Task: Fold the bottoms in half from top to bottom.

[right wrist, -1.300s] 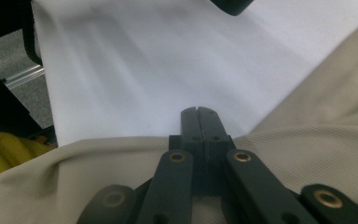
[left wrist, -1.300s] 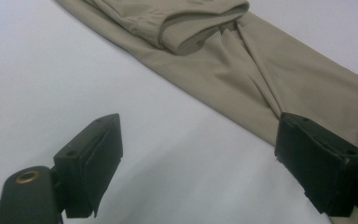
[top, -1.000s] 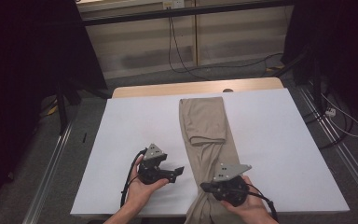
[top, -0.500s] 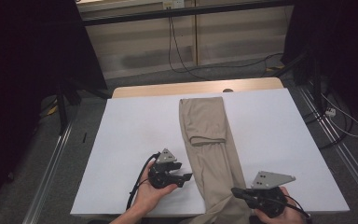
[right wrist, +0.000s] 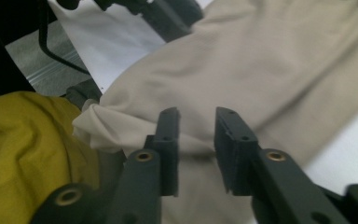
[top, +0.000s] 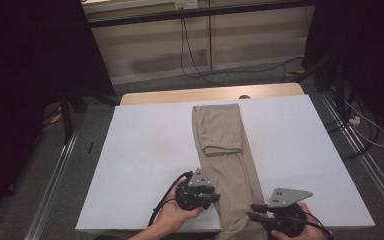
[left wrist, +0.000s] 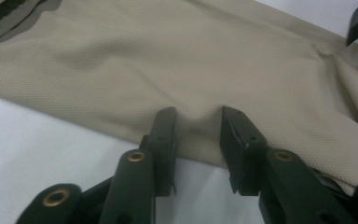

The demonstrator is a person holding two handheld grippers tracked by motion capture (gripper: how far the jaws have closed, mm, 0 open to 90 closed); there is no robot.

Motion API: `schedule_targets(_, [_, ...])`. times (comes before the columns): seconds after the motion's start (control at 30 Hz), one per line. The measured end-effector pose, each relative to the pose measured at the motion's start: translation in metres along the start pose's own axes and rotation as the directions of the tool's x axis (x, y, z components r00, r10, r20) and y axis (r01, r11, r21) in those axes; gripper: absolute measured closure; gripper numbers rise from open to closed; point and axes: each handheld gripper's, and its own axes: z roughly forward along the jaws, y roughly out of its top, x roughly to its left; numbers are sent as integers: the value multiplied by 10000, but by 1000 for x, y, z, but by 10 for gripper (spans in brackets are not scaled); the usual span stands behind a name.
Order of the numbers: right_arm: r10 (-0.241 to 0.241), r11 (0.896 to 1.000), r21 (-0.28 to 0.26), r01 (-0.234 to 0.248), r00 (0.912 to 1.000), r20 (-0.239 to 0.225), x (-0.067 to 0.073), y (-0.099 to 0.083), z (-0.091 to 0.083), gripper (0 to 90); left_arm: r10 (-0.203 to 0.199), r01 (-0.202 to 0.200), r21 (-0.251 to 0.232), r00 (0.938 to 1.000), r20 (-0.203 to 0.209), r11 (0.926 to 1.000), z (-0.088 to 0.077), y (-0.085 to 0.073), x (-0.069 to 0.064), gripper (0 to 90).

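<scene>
Your left hand-held gripper (left wrist: 198, 135) has just been narrowing, jaws part-open astride the trousers' (top: 225, 150) edge, unpinched. Your right hand-held gripper (right wrist: 196, 135) just parted over the bunched end, near table (top: 145, 150) edge.

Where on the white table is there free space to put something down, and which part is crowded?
The white table is bare on the wide strip left of the beige trousers, up to the far wooden edge. A second bare strip lies right of the trousers. The near edge is crowded: the left gripper and the right gripper flank the trousers' end.
</scene>
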Motion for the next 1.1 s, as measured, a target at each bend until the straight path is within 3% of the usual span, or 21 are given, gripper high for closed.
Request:
schedule_targets(0.07, [-56, 9998, 208, 59, 9999, -149, 0, 1, 8, 610, 39, -39, -26, 10000, -13, 10000, 1, 0, 0, 671])
schedule_targets(0.13, [-297, 9969, 726, 304, 9995, -108, 3, -2, 16, 652, 16, -16, -42, 10000, 0, 10000, 1, 1, 0, 670])
schedule_targets(0.17, [-297, 9969, 726, 304, 9995, -108, 3, -2, 16, 652, 5, -5, -114, 10000, -21, 9999, 2, 0, 0, 670])
schedule_targets(0.23, [-524, 9951, 835, 528, 9986, -65, 2, -3, 15, 889, -5, 4, -124, 10000, -30, 9999, 2, 0, 0, 669])
schedule_targets(0.27, [-470, 9949, 891, 480, 9988, -138, -1, -4, 9, 900, 46, -46, -124, 10000, -64, 9999, 1, 0, 0, 667])
schedule_targets(0.4, [-525, 9952, 827, 521, 9986, 26, -6, -8, -5, 900, -88, 88, -128, 10000, -16, 9999, 1, -1, 1, 663])
schedule_targets(0.47, [-185, 9986, 500, 190, 9998, -86, -12, -10, -15, 900, -130, 129, -104, 9999, -25, 9999, 0, -1, 1, 650])
schedule_targets(0.6, [-567, 9955, 781, 537, 9977, 364, -9, -11, -14, 900, -124, 123, -213, 9999, -28, 9997, -4, -1, -3, 608])
schedule_targets(0.67, [-461, 9937, 1043, 412, 9979, 446, -10, -13, -13, 900, 83, -76, -326, 9997, 225, 9994, -8, 0, -9, 610])
schedule_targets(0.77, [-312, 9950, 970, 253, 9977, 603, -10, -12, -15, 900, 308, -284, -401, 9977, 600, 9988, -12, 0, -20, 618])
schedule_targets(0.8, [-221, 9933, 1156, 94, 9937, 1094, -13, -14, -13, 896, 717, -689, -385, 9945, 758, 9969, -8, -1, -29, 609])
schedule_targets(0.83, [-221, 9933, 1156, 94, 9937, 1094, -13, -14, -13, 896, 717, -689, -385, 9945, 758, 9969, -8, -1, -29, 571])
schedule_targets(0.87, [-76, 9933, 1159, -43, 9948, 1016, -14, -14, -13, 884, 980, -959, -259, 9905, 970, 9951, -5, -1, -32, 571])
schedule_targets(0.9, [130, 9942, 1050, -239, 9946, 1030, -16, -14, -12, 828, 1059, -1040, -237, 9887, 1063, 9943, -2, -2, -34, 494])
schedule_targets(0.93, [268, 9966, 748, -345, 9945, 1017, -18, -13, -12, 694, 1395, -1404, 32, 9860, 911, 9901, 2, -3, -37, 423])
schedule_targets(0.97, [268, 9966, 748, -345, 9945, 1017, -18, -13, -12, 694, 1547, -1558, 66, 9845, 825, 9878, 5, -3, -39, 423])
schedule_targets(1.03, [405, 9967, 644, -485, 9920, 1193, -18, -13, -11, 565, 1768, -1768, -76, 9814, 741, 9842, 7, -3, -42, 409])
schedule_targets(1.07, [579, 9935, 886, -719, 9867, 1522, -21, -15, -7, 511, 1854, -1863, 130, 9813, 519, 9824, 6, -2, -43, 480])
schedule_targets(1.1, [579, 9935, 886, -719, 9867, 1522, -21, -15, -7, 511, 1888, -1907, 138, 9781, 879, 9816, 6, -2, -42, 480])
